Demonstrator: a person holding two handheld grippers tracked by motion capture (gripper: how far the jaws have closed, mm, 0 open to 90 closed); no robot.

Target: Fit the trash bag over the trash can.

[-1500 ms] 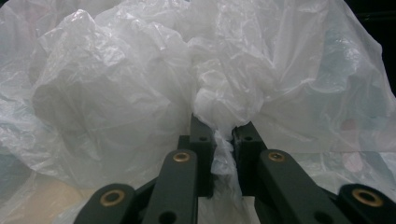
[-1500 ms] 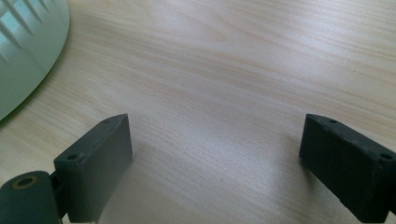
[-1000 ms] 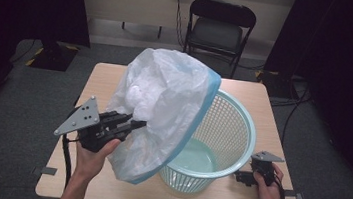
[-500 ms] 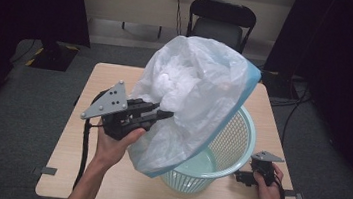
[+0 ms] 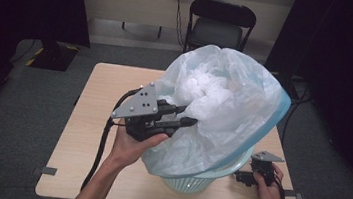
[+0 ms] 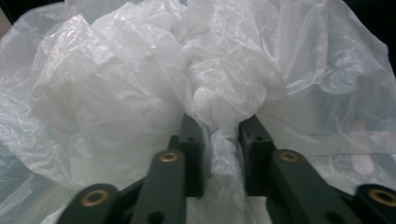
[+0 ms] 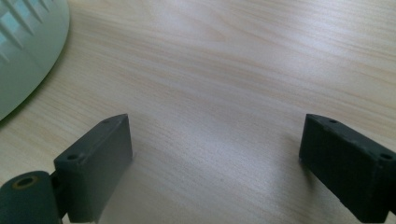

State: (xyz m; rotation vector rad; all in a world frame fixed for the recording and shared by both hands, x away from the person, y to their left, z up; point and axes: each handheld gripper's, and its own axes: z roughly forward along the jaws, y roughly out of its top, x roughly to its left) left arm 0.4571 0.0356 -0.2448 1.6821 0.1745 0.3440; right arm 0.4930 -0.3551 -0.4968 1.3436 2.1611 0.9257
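My left hand-held gripper (image 5: 185, 116) points level into a crumpled fold of the white bag (image 5: 223, 110), above the middle of the bench (image 5: 96, 120). In the left gripper view its jaws have just been opening: they stand a little apart with a twist of the plastic (image 6: 219, 140) between them, and the pads look to rest against it rather than clamp it; I cannot tell whether they still press.

The bag billows up and over the pale green basket (image 5: 190, 181), hiding most of its rim; the basket stands on the bench's near right part, and its latticed wall shows below the plastic.

My right hand-held gripper (image 5: 243, 177) lies low on the bench just beside the basket's right foot, a hand (image 5: 267, 188) around it. In the right gripper view its jaws stand wide apart over bare wood (image 7: 224, 93), holding nothing, with the basket's curved wall (image 7: 28, 51) at the upper left corner.

A black chair (image 5: 221, 24) stands beyond the bench's far edge.
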